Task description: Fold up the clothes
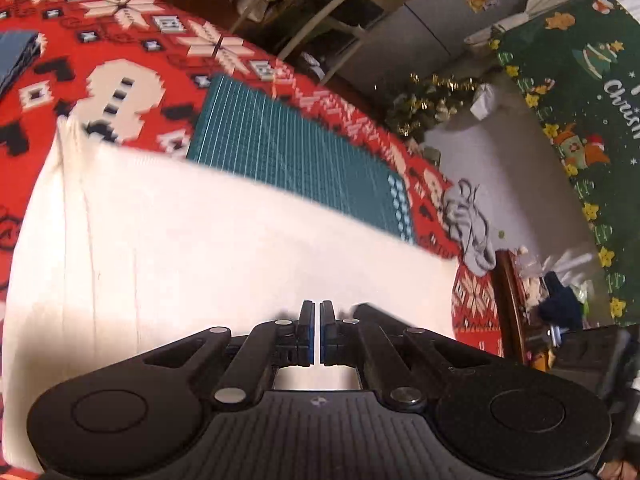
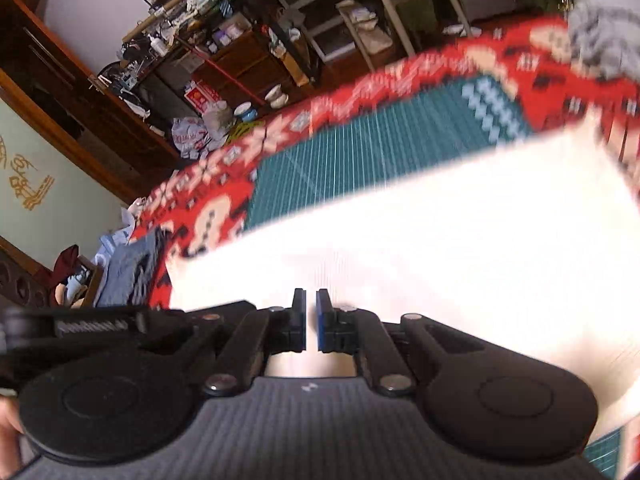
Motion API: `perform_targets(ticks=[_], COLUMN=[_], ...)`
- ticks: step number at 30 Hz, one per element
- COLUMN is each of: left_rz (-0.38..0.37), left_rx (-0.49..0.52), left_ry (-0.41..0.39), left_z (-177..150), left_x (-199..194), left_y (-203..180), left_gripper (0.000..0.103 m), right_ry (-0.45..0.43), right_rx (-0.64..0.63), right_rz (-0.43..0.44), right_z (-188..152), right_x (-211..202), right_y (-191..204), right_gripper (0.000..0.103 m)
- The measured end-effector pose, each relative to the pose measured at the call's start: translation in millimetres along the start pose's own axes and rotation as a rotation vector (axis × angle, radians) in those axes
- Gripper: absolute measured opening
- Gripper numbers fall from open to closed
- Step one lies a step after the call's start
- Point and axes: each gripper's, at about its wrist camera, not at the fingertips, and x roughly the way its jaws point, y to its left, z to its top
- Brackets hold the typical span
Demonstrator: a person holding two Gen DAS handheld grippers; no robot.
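A white garment (image 1: 220, 232) lies spread over a green cutting mat (image 1: 288, 136) on a table with a red patterned cloth (image 1: 120, 40). My left gripper (image 1: 317, 303) is low over the garment's near part. Its jaws are shut and white cloth shows in the thin slit between the pads. In the right wrist view the same white garment (image 2: 440, 240) is blurred by motion. My right gripper (image 2: 311, 292) is also shut, with white fabric in its narrow gap. The garment's near edge is hidden under both grippers.
A crumpled grey garment (image 1: 472, 232) sits at the table's far right corner (image 2: 604, 36). Folded blue clothing (image 1: 16, 56) lies at the left end (image 2: 124, 272). Beyond the table are a folding chair (image 1: 360, 12), cluttered shelves (image 2: 224, 40) and a green Christmas rug (image 1: 580, 80).
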Motion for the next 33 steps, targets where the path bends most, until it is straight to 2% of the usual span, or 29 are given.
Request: perform_targets(ticks=[2, 4, 7, 10, 15, 17, 19, 23, 25, 28, 31, 33], left_rz=[0.056, 0.072, 0.134, 0.165, 0.136, 0.14, 0.14, 0.064, 0.07, 0.132, 0.12, 0.137], left_rx=[0.003, -0.015, -0.03, -0.061, -0.143, -0.16, -0.161, -0.205, -0.218, -0.255, -0.316, -0.311], left_ry=[0.026, 0.039, 0.06, 0.071, 0.061, 0.031, -0.023, -0.07, -0.065, -0.014, -0.001, -0.007], left_z=[-7, -13, -21, -28, -43, -41, -37, -32, -32, -38, -41, -42], left_x=[-3, -8, -15, -24, -42, -51, -61, -63, -57, -47, -51, -56], left_y=[3, 9, 17, 26, 44, 45, 44, 47, 51, 66, 77, 74], left_gripper=[0.002, 0.002, 0.002, 0.002, 0.002, 0.004, 0.004, 0.004, 0.004, 0.003, 0.003, 0.003], right_ry=[0.022, 0.005, 0.024, 0.034, 0.016, -0.001, -0.027, -0.043, -0.032, -0.017, -0.009, -0.006], right_rx=[-0.023, -0.062, -0.095, -0.107, -0.072, -0.051, -0.054, -0.059, -0.068, -0.081, -0.084, -0.078], right_rz=[-0.02, -0.022, -0.024, -0.01, 0.028, 0.043, 0.042, 0.041, 0.031, 0.019, 0.023, 0.029], right_z=[-15, -27, -39, -52, -61, -60, -54, -45, -49, -59, -69, -72], right_x=[14, 11, 3, -4, -18, -24, -28, -19, -11, -3, -8, -13], right_y=[0, 3, 5, 3, -4, -4, 2, 16, 20, 23, 22, 21], right_gripper=[0.003, 0.003, 0.003, 0.003, 0.004, 0.01, 0.01, 0.009, 0.008, 0.008, 0.008, 0.008])
